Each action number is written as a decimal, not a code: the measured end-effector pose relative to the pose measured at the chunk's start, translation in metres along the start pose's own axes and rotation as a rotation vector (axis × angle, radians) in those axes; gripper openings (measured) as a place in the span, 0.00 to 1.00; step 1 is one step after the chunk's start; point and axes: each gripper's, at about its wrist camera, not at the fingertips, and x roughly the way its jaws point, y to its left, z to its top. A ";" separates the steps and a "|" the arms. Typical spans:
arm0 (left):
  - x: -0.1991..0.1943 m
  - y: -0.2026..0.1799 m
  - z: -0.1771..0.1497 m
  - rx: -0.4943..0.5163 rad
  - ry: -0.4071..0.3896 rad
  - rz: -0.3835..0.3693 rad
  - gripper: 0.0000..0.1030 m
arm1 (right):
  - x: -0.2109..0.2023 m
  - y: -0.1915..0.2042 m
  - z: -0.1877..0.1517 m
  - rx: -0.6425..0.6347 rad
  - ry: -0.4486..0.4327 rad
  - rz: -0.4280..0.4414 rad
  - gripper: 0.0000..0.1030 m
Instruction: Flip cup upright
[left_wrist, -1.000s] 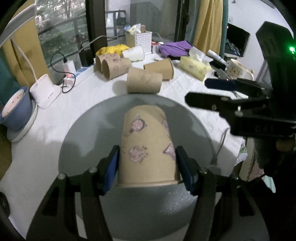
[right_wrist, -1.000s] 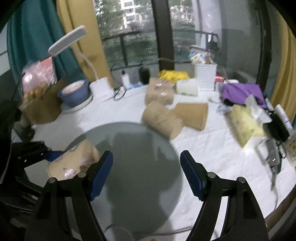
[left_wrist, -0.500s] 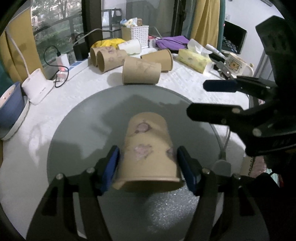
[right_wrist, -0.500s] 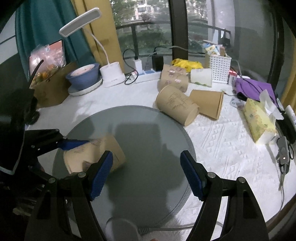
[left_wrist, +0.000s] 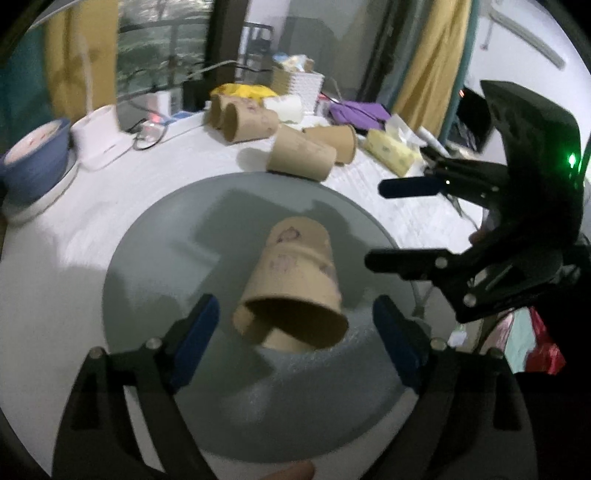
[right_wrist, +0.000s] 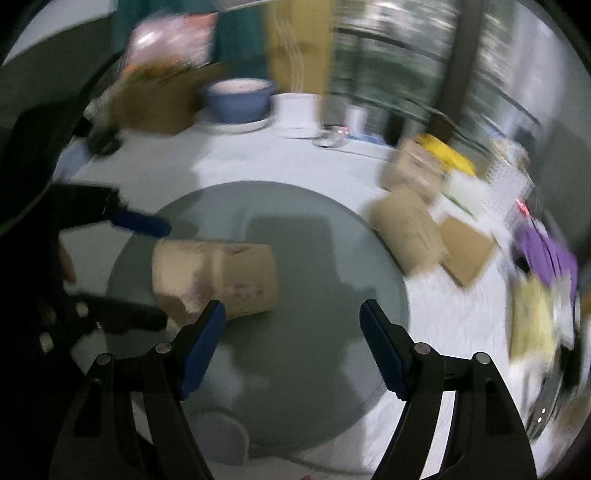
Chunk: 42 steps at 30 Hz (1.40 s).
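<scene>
A brown paper cup (left_wrist: 295, 280) with pink prints lies on its side over the round grey mat (left_wrist: 166, 240), its open mouth toward my left gripper. My left gripper (left_wrist: 295, 339) is open, its blue pads apart from the cup on both sides. In the right wrist view the same cup (right_wrist: 218, 280) looks blurred, beside the left gripper's fingers (right_wrist: 140, 223). My right gripper (right_wrist: 291, 343) is open and empty over the mat (right_wrist: 314, 258), to the right of the cup.
Several more paper cups (left_wrist: 299, 157) lie on the white cloth behind the mat. A blue bowl (left_wrist: 35, 158), a white lamp base (left_wrist: 98, 134), a white basket (left_wrist: 299, 81), a yellow tissue pack (left_wrist: 391, 155) and purple cloth (left_wrist: 358, 112) stand further back.
My left gripper has opened and let go of the cup, which now lies free on the mat with its mouth toward me. The right gripper has swung left; its view is blurred.
</scene>
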 end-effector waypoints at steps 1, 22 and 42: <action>-0.004 0.003 -0.003 -0.019 -0.009 0.002 0.84 | 0.002 0.005 0.004 -0.054 0.008 0.013 0.76; -0.047 0.091 -0.070 -0.393 -0.128 0.092 0.84 | 0.075 0.091 0.062 -1.011 0.276 0.140 0.76; -0.061 0.124 -0.096 -0.473 -0.153 0.099 0.85 | 0.128 0.140 0.083 -1.207 0.497 0.171 0.70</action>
